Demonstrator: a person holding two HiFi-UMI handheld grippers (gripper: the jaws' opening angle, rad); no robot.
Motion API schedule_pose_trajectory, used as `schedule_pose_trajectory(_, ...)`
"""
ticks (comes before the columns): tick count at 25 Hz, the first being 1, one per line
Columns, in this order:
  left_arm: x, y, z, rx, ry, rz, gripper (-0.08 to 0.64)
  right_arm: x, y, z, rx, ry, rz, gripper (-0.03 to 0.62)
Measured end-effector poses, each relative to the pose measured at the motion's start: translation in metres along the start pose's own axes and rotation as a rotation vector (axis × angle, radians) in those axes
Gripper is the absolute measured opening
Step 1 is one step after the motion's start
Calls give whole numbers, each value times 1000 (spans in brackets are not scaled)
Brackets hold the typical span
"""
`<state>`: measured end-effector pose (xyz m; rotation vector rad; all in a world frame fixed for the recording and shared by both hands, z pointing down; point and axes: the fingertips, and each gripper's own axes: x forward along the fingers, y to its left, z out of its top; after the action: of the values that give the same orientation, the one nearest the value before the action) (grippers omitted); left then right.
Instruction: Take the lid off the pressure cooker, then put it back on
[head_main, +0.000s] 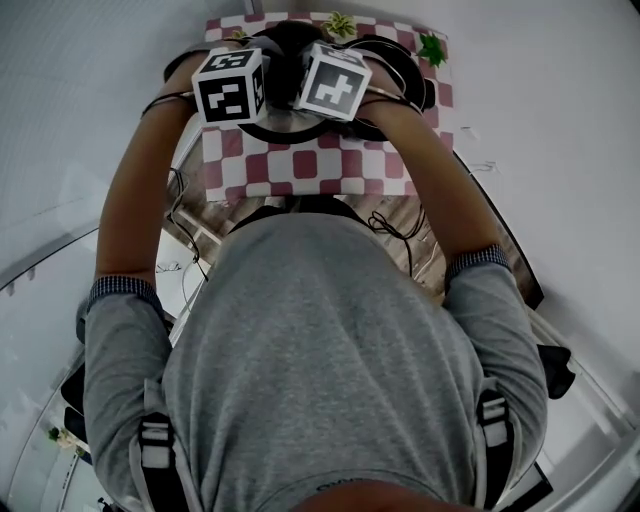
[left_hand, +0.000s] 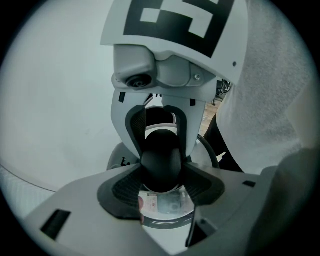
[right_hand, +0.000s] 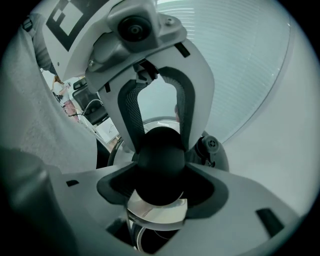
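The left gripper (left_hand: 161, 187) and right gripper (right_hand: 161, 189) both have their jaws pinching the lid's black knob (left_hand: 160, 160) from opposite sides. The steel lid (left_hand: 167, 212) sits under it, above the checked cloth (head_main: 300, 165) on the bench (head_main: 418, 252). Squeeze evenly and keep the lid level.

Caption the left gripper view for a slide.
Left tongs and right tongs, facing each other, both clamp the black knob of the steel lid.
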<state>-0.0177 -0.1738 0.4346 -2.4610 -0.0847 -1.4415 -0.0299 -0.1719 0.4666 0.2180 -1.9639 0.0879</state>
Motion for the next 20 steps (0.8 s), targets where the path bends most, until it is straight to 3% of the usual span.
schedule_pose_trajectory(9, -12, -29, -50, -84, 25, 29, 279, 26, 26, 45, -96, 12, 24, 295)
schedule_pose_trajectory(20, 15, -69, -88, -147, 19, 32, 279, 80, 57, 44, -131, 40, 48, 295)
